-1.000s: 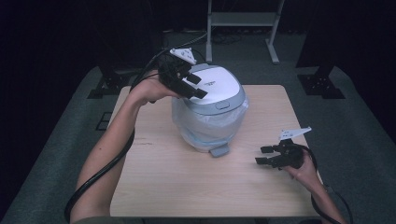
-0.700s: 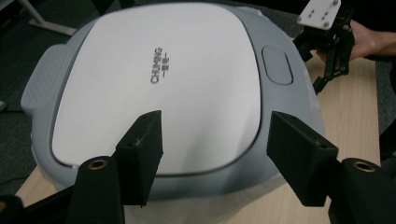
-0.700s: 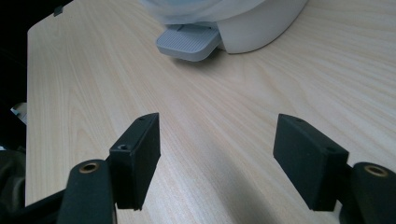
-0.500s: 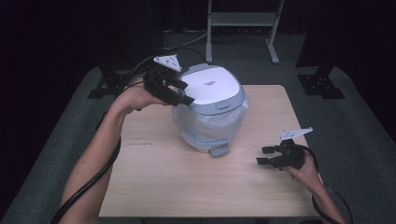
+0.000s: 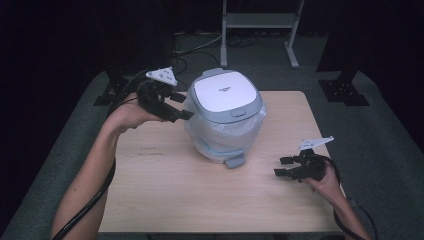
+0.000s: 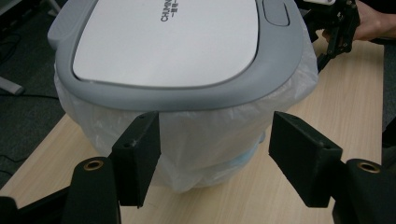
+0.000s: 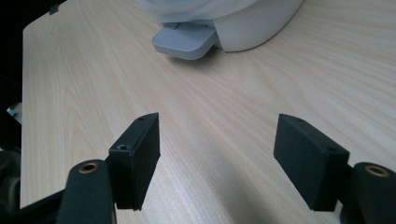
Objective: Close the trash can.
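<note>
A bin (image 5: 225, 117) stands near the middle of the counter (image 5: 165, 195), lid closed. The lid (image 6: 173, 42) is white inside a grey rim and carries the print "CHUNM…", with further small characters too small to read. A translucent white liner (image 6: 201, 135) hangs from under the rim. A grey pedal (image 7: 184, 41) juts from the base.

The left hand-held gripper (image 5: 177, 106) is raised just beside the bin's left side, jaws well apart, holding nothing. The right hand-held gripper (image 5: 284, 166) sits low over the counter, well apart from the bin, jaws wide and empty.
</note>
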